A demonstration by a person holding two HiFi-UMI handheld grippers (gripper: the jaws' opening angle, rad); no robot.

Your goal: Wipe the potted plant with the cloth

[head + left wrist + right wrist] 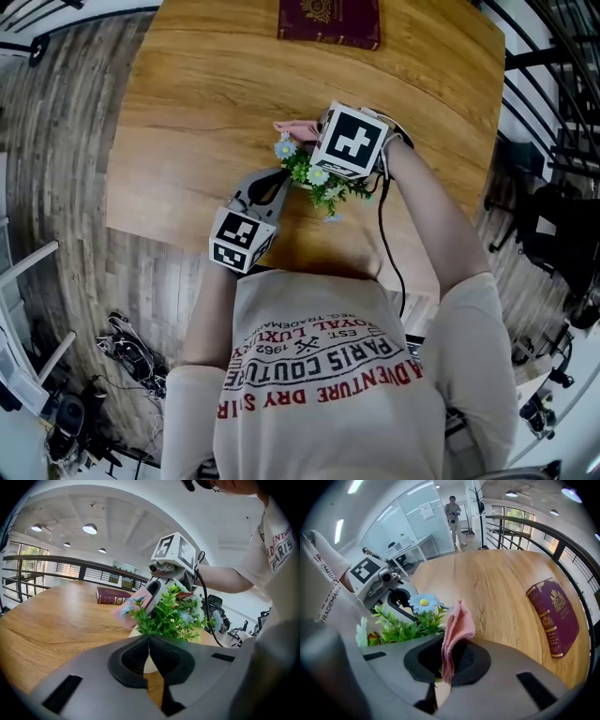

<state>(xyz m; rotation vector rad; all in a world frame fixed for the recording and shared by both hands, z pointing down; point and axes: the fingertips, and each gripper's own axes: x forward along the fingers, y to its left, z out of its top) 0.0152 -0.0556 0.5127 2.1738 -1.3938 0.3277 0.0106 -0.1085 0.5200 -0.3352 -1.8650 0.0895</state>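
Observation:
The potted plant [323, 183], green leaves with small blue and white flowers, stands in a cream pot [135, 631] on the wooden table [206, 103]. My left gripper [279, 178] reaches in from the lower left. Its jaws [149, 638] are closed together right at the pot's rim; whether they pinch the rim I cannot tell. My right gripper [314, 139] comes steeply down from above on the plant's far side, shut on a folded pink cloth [457, 620]. The cloth [131, 606] hangs beside a blue flower [423, 603] and the leaves [401, 630].
A dark red book [328, 21] lies at the table's far edge. A black cable [386, 239] runs from the right gripper toward the person's body. Railings [553, 66] and office chairs [548, 225] stand to the right of the table. A person [453, 510] stands far off.

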